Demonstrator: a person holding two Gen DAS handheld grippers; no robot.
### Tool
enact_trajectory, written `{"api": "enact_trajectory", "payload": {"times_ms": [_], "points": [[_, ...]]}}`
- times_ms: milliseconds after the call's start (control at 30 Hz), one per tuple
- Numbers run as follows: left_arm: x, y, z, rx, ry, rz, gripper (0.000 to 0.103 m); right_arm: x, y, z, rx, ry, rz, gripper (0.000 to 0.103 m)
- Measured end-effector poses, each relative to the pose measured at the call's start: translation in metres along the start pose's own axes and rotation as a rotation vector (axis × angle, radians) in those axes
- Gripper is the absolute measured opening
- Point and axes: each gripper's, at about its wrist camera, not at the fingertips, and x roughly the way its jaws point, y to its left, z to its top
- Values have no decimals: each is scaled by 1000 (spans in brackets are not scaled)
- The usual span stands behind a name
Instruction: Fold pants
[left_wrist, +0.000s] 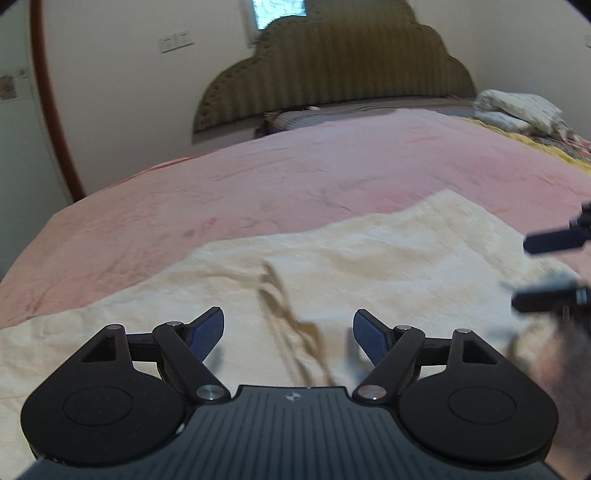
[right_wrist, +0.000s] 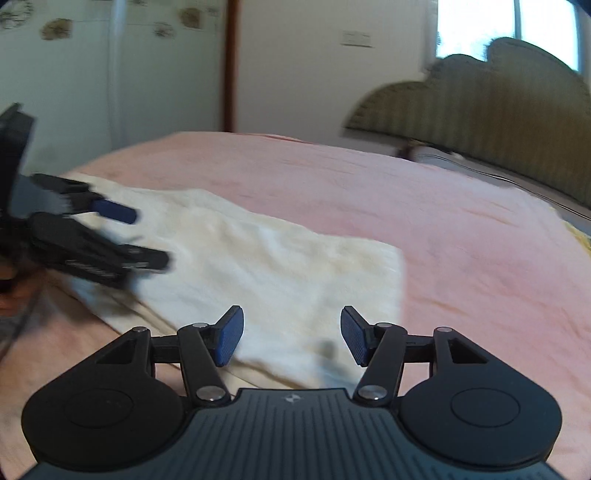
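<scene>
So the cream pants (left_wrist: 332, 266) are lying folded flat on the pink bed cover (left_wrist: 258, 173), down near the bed's near edge, with a wrinkled ridge in the middle. Left gripper (left_wrist: 289, 334) hangs over them, jaws spread wide, nothing between the blue pads. Right gripper (right_wrist: 291, 336) is just beside it over the pants' right end, jaws partly apart, also holding nothing. Striped headboard (left_wrist: 332, 74) sits at the far end.
</scene>
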Motion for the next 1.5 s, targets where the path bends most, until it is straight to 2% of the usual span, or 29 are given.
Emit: {"api": "enact_trajectory", "payload": {"times_ms": [67, 167, 233, 300, 367, 567, 633, 700, 767, 800, 867, 1000, 1100, 1167, 1233, 1300, 1333, 1400, 1500], "points": [[2, 18, 6, -54, 7, 45, 80, 13, 21, 6, -41, -11, 40, 58], [-1, 46, 10, -150, 17, 57, 80, 24, 64, 11, -199, -41, 89, 57], [-3, 63, 10, -232, 36, 37, 81, 27, 89, 9, -309, -56, 115, 56], [-6, 76, 6, -318, 59, -9, 81, 31, 106, 5, -396, -58, 101, 56], [-6, 84, 4, -398, 83, -72, 81, 35, 113, 3, -439, -51, 79, 55], [-13, 96, 0, -589, 127, -328, 81, 44, 113, 3, -480, -34, 14, 55], [-13, 98, -1, -645, 152, -420, 82, 49, 117, -1, -515, -31, -18, 48], [-11, 97, -4, -712, 188, -521, 86, 56, 121, -3, -540, -26, -16, 24], [-7, 95, -8, -774, 224, -606, 87, 62, 125, -4, -560, -20, -7, 13], [-4, 94, -10, -803, 244, -642, 88, 64, 127, -5, -570, -19, -8, 13], [5, 93, -15, -858, 281, -703, 88, 63, 124, -3, -542, -44, -3, 12], [29, 87, -22, -976, 342, -796, 89, 48, 96, 10, -365, -103, 55, 11], [50, 81, -26, -1069, 368, -833, 90, 42, 87, 13, -328, -119, 76, 11], [63, 80, -30, -1133, 385, -814, 89, 42, 86, 13, -323, -117, 91, 11], [71, 81, -37, -1188, 406, -787, 70, 44, 86, 12, -322, -112, 104, 11], [75, 83, -40, -1200, 407, -785, 24, 46, 88, 10, -331, -103, 109, 11], [75, 83, -41, -1195, 410, -785, 18, 46, 88, 10, -328, -93, 121, 11], [73, 85, -42, -1179, 404, -780, 12, 41, 84, 11, -310, -102, 151, 11], [64, 87, -39, -1143, 364, -749, 12, 26, 55, 21, -160, -166, 193, 11]]}}
